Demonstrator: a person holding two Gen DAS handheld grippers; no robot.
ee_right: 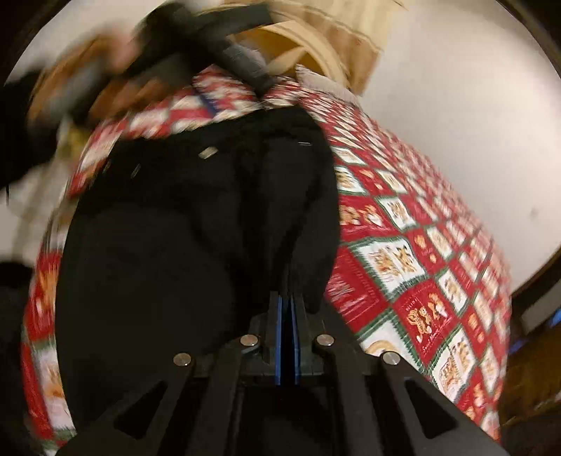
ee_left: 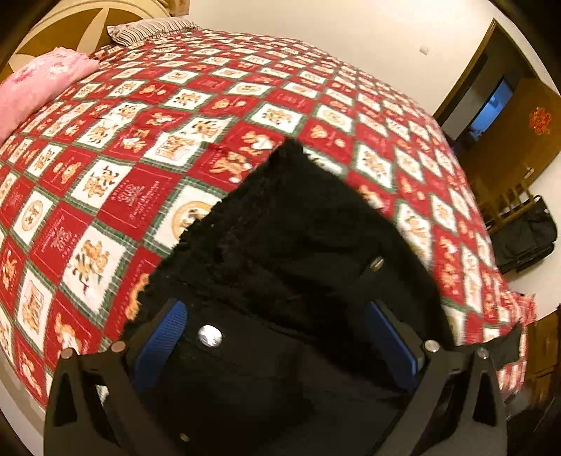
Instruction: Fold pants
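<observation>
On the quilt [ee_left: 147, 147], black pants [ee_left: 280, 245] lie bunched.

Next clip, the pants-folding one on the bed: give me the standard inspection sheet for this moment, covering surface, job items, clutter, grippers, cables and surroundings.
Surface: bed under a red, white and green patchwork quilt.
Job's things: black pants lying on the quilt near its edge, fleecy lining showing, metal button visible.
Clutter: pink pillow and striped pillow at the head of the bed.
Grippers: left gripper spread wide over the pants, pads apart; right gripper shut on a fold of the pants.
Cables: nothing seen.
Surroundings: white walls, wooden door, black bag on the floor; right view is motion-blurred.
</observation>
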